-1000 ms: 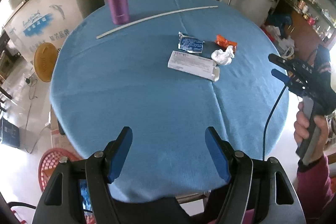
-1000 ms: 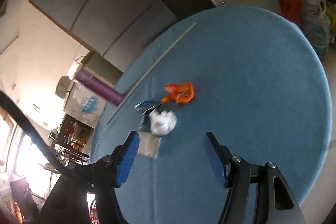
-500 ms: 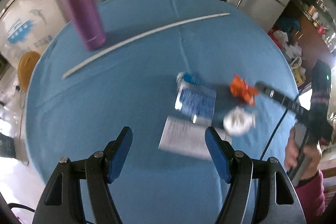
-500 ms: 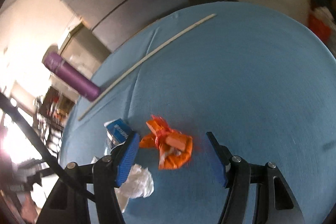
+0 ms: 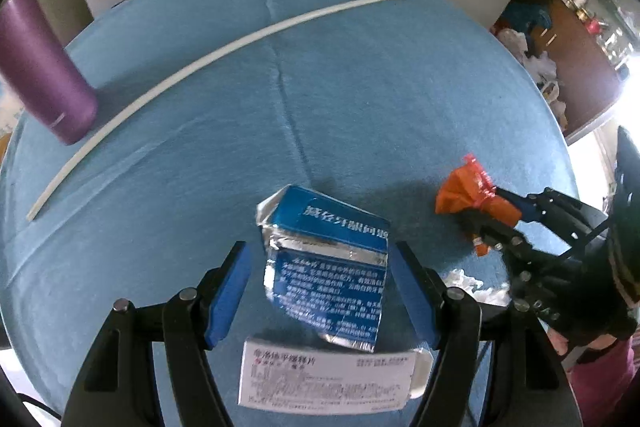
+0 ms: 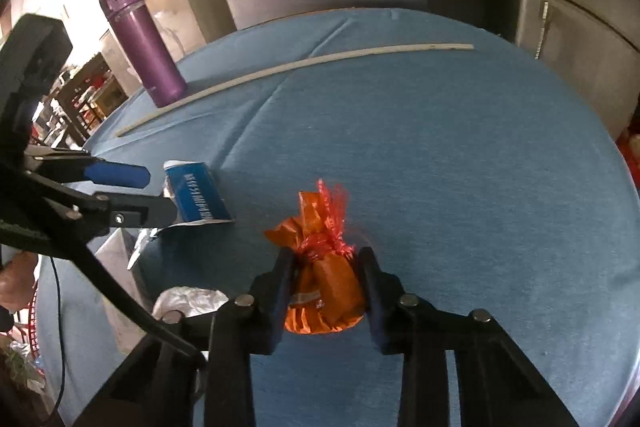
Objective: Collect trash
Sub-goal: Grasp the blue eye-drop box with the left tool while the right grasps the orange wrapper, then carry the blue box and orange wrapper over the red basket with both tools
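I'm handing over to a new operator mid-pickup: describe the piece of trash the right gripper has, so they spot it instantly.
On the round blue tablecloth, look near the front, right of the blue foil packet. The right gripper has just closed on an orange wrapper. It is the only orange piece there, crinkled, with a red frilly twist at its top.

The blue tabletop is bare from 12 to 3 o'clock. A purple bottle and long white strip block 10 o'clock.
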Action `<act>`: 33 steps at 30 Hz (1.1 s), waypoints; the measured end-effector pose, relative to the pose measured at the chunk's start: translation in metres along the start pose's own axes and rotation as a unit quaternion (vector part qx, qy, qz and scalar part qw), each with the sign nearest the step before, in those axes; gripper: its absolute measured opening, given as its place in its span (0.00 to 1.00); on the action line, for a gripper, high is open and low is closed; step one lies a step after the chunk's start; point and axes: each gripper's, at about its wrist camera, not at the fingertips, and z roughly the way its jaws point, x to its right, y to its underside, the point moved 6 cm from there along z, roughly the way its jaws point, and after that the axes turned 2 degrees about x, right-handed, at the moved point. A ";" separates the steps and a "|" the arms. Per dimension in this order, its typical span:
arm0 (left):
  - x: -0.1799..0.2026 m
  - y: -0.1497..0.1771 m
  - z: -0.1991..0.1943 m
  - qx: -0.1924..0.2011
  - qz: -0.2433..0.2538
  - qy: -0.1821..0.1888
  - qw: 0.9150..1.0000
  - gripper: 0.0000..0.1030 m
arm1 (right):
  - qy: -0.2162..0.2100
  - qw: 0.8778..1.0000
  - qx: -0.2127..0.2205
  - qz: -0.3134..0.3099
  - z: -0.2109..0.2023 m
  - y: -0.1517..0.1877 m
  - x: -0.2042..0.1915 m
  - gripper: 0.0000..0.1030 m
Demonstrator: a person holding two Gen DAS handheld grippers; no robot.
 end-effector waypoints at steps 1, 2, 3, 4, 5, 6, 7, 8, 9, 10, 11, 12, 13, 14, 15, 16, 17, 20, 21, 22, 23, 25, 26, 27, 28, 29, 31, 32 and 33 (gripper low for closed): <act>0.002 0.000 0.002 0.002 0.002 0.002 1.000 0.70 | 0.004 1.000 0.003 0.003 -0.001 0.000 0.002 0.32; 0.004 0.001 0.004 0.003 0.006 0.002 1.000 0.70 | 0.008 1.000 0.007 0.009 -0.003 0.002 0.005 0.29; 0.006 0.000 0.006 0.003 0.009 0.002 1.000 0.70 | 0.009 1.000 0.010 0.018 -0.005 0.003 0.008 0.28; 0.007 0.001 0.007 0.005 0.014 0.000 1.000 0.69 | 0.011 0.999 0.016 0.033 -0.008 0.003 0.013 0.28; 0.008 0.002 0.009 0.008 0.021 -0.003 1.000 0.66 | 0.012 0.998 0.023 0.049 -0.012 0.004 0.018 0.28; 0.010 0.004 0.008 0.012 0.025 -0.005 1.000 0.66 | 0.012 0.998 0.029 0.062 -0.016 0.005 0.022 0.28; 0.011 0.005 0.007 0.019 0.028 -0.007 0.999 0.66 | 0.013 0.997 0.034 0.072 -0.019 0.006 0.024 0.28; 0.011 0.005 0.007 0.021 0.030 -0.008 0.999 0.65 | 0.013 0.996 0.040 0.084 -0.023 0.008 0.028 0.28; 0.011 0.005 0.006 0.025 0.031 -0.007 0.999 0.65 | 0.011 0.994 0.044 0.098 -0.027 0.011 0.031 0.28; 0.011 0.006 0.004 0.026 0.030 -0.006 0.999 0.65 | 0.008 0.993 0.047 0.111 -0.031 0.013 0.034 0.28; 0.010 0.006 0.003 0.029 0.026 -0.007 0.999 0.65 | 0.002 0.991 0.050 0.127 -0.035 0.016 0.037 0.28; 0.009 0.006 0.001 0.034 0.024 -0.009 0.999 0.65 | -0.003 0.989 0.055 0.139 -0.042 0.019 0.039 0.28; 0.009 0.008 -0.004 0.041 0.024 -0.011 0.999 0.65 | -0.005 0.987 0.060 0.146 -0.047 0.020 0.039 0.28; 0.010 0.014 -0.013 0.047 0.023 -0.011 0.999 0.65 | -0.010 0.986 0.067 0.153 -0.054 0.022 0.038 0.28; 0.008 0.015 -0.020 0.056 0.019 -0.013 0.998 0.65 | -0.015 0.985 0.073 0.156 -0.059 0.022 0.036 0.28; 0.008 0.017 -0.027 0.061 0.016 -0.014 0.998 0.65 | -0.019 0.984 0.081 0.160 -0.067 0.022 0.033 0.28; 0.007 0.018 -0.038 0.071 0.011 -0.014 0.997 0.65 | -0.023 0.982 0.090 0.163 -0.073 0.022 0.029 0.28; 0.001 0.027 -0.071 0.097 0.000 -0.028 0.995 0.65 | -0.035 0.980 0.109 0.164 -0.091 0.018 0.012 0.28; -0.001 0.031 -0.084 0.106 -0.006 -0.031 0.994 0.65 | -0.038 0.979 0.113 0.163 -0.097 0.017 0.007 0.28; -0.002 0.033 -0.094 0.113 -0.012 -0.030 0.993 0.65 | -0.043 0.979 0.122 0.160 -0.105 0.015 -0.002 0.28; -0.004 0.039 -0.110 0.124 -0.023 -0.029 0.992 0.65 | -0.047 0.978 0.127 0.159 -0.112 0.014 -0.008 0.28; -0.008 0.049 -0.135 0.139 -0.034 -0.046 0.989 0.65 | -0.059 0.976 0.139 0.156 -0.126 0.012 -0.022 0.28; -0.011 0.055 -0.149 0.145 -0.038 -0.058 0.987 0.65 | -0.066 0.975 0.145 0.154 -0.133 0.011 -0.032 0.28; -0.011 0.059 -0.160 0.150 -0.040 -0.067 0.986 0.65 | -0.072 0.974 0.150 0.152 -0.139 0.010 -0.040 0.28; -0.011 0.065 -0.172 0.156 -0.043 -0.078 0.984 0.65 | -0.078 0.974 0.154 0.149 -0.144 0.010 -0.049 0.28; -0.012 0.074 -0.186 0.163 -0.044 -0.093 0.981 0.65 | -0.084 0.973 0.157 0.146 -0.149 0.010 -0.058 0.28; -0.014 0.088 -0.208 0.176 -0.042 -0.120 0.976 0.65 | -0.095 0.973 0.158 0.137 -0.156 0.012 -0.078 0.28; -0.014 0.099 -0.221 0.186 -0.040 -0.136 0.972 0.65 | -0.099 0.973 0.157 0.133 -0.158 0.014 -0.085 0.28; -0.013 0.108 -0.232 0.195 -0.039 -0.149 0.969 0.65 | -0.105 0.974 0.155 0.127 -0.162 0.017 -0.098 0.28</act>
